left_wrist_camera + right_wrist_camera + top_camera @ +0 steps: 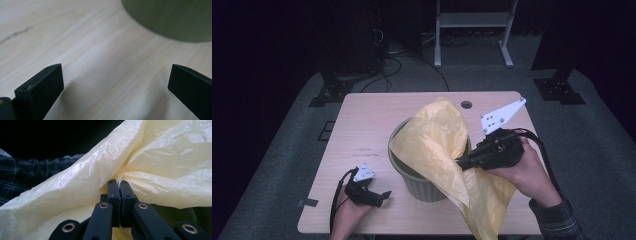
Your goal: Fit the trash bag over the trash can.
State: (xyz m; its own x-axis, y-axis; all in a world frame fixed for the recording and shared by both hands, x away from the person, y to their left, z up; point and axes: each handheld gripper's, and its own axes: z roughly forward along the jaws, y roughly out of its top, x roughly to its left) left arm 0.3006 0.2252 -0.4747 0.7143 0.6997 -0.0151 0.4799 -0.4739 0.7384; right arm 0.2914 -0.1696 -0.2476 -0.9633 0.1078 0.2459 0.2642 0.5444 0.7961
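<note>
A yellow plastic bag (pixel 439 145) drapes over a grey-green bin (pixel 422 187) in the middle of the wooden table (pixel 362 125). Its lower part hangs past the table's front edge. My right gripper (pixel 460 162) reaches from the right over the bin's rim and is shut on a fold of the bag (pixel 150 170). In the right gripper view the two jaws stand pressed together with the film pinched at their tips (pixel 118 182). My left gripper (pixel 384 196) rests on the table at the front left, open, nothing between its fingers (pixel 40 87). The bin's wall (pixel 172 20) lies ahead of it.
A round cable hole (pixel 466 104) sits near the table's far edge. A white frame (pixel 472 30) stands on the floor beyond. A plaid sleeve (pixel 32 173) lies behind the bag. Bare tabletop (pixel 100 62) stretches left of the bin.
</note>
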